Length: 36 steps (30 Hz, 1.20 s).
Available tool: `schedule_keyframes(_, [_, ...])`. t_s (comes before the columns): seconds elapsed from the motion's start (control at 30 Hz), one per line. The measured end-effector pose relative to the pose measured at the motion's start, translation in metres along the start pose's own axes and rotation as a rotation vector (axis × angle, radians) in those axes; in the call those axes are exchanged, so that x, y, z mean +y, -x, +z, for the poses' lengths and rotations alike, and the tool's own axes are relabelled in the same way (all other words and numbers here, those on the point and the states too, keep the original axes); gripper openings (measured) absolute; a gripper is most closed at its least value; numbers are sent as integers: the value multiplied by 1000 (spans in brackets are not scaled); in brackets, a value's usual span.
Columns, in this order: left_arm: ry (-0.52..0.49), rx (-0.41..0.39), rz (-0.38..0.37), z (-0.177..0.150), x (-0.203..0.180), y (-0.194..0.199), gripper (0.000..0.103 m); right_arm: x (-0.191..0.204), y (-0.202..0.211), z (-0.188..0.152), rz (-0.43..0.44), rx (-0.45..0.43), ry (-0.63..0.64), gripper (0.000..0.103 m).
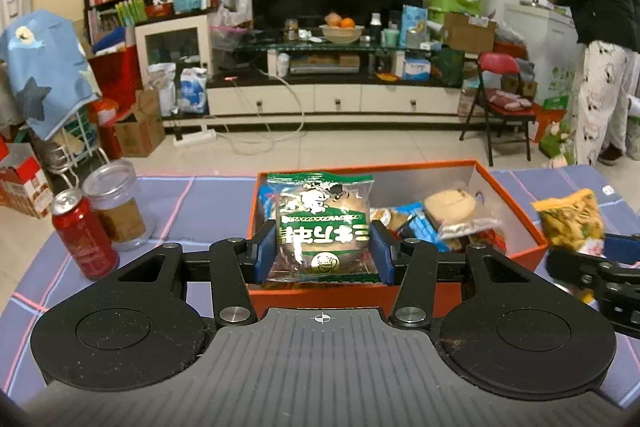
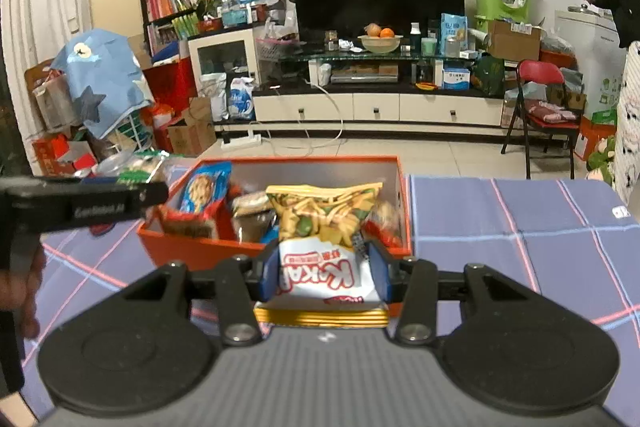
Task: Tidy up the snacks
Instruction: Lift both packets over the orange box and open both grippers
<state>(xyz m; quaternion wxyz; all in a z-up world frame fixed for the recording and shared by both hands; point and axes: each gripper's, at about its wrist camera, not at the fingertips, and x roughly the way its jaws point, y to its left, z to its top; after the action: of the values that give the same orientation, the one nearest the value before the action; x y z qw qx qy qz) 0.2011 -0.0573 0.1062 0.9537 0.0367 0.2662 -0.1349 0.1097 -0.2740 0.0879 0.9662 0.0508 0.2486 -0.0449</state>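
Observation:
My left gripper (image 1: 323, 255) is shut on a green cake packet (image 1: 323, 223) and holds it upright over the near edge of the orange box (image 1: 516, 201). The box holds several snack packets (image 1: 448, 215). My right gripper (image 2: 325, 275) is shut on a yellow-and-white chips bag (image 2: 325, 227) and holds it above the near edge of the same orange box (image 2: 192, 247). In the left wrist view the chips bag (image 1: 570, 217) and right gripper (image 1: 592, 267) show at the right. In the right wrist view the left gripper (image 2: 84, 205) shows at the left.
A red can (image 1: 82, 231) and a clear jar (image 1: 116, 203) stand on the blue checked tablecloth (image 1: 180, 211) left of the box. Beyond the table are a TV stand (image 1: 332, 95), a red folding chair (image 1: 500, 99) and a standing person (image 1: 600, 27).

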Motion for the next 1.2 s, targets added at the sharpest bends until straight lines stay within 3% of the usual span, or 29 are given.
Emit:
schedule_keyframes(0.3, [20,-5,16,17,-5,-21,11,4,-39,25,-6,18,27,46])
schedule_keyframes(0.7, [43,2,-12,26,-14,-42,11,11,-53,41,-7,21,55,46])
schedule_keyframes(1.2, [114,9,13,32,-1,-64,11,19,-91,57,-7,70,89,46])
